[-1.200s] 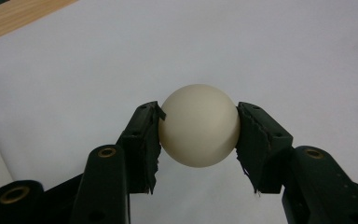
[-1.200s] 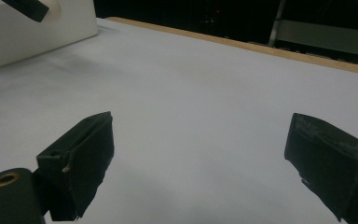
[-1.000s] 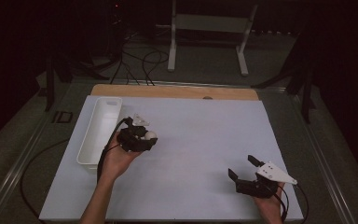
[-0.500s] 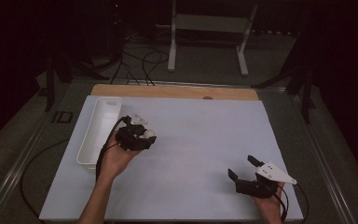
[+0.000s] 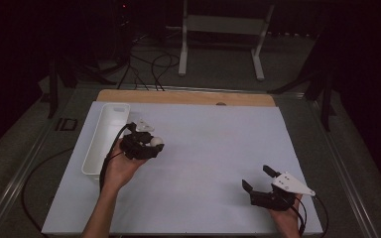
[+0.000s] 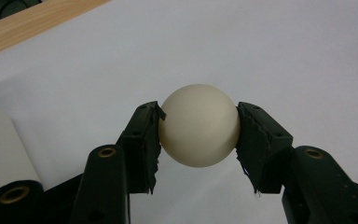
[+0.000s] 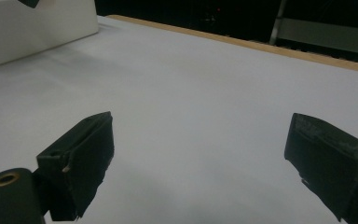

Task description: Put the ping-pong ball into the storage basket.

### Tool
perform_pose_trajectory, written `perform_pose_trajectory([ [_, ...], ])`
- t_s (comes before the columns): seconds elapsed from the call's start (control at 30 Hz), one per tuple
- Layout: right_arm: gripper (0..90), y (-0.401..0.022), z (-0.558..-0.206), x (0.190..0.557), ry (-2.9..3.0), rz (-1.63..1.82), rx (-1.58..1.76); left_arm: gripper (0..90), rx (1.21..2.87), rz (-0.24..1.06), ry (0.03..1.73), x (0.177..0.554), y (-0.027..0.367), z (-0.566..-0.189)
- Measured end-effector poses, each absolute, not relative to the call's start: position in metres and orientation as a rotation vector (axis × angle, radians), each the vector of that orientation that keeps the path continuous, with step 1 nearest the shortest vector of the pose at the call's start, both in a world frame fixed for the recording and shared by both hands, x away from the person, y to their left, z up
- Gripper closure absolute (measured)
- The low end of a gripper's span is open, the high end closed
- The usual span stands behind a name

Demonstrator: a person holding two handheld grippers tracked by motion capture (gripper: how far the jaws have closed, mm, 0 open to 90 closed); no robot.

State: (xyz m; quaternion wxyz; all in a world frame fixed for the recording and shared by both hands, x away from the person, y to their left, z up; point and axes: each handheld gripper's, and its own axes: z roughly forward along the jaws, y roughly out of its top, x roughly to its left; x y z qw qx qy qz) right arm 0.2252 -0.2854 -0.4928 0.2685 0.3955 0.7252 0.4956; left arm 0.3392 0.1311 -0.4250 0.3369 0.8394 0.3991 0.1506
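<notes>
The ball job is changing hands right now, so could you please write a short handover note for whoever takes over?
Left gripper: shut on the white ball, held just right of the white tray, above the table sheet.
Right gripper: open, holding nothing, low over the sheet's near right corner.
Done: ball picked up.
Left: probably placing it in the tray, which looks bare where visible.

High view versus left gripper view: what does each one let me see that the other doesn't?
From above you get the layout: the left gripper beside the long white tray, the right gripper with its fingers spread wide, near the table's front edge, and both forearms. The left gripper view gives the close detail: the cream ball pinched between two black pads, pressed at its sides. Both show the ball, the white table sheet and the wooden strip at the far edge.
</notes>
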Motion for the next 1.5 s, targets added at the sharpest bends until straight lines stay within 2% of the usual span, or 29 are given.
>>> perform_pose_trajectory([
  [1.5, 7.8, -0.286, -0.493, 0.226, 1.955, 1.338, 1.070, 51.5, 2.151, 0.404, 1.078, 0.340, 0.150, -0.419],
])
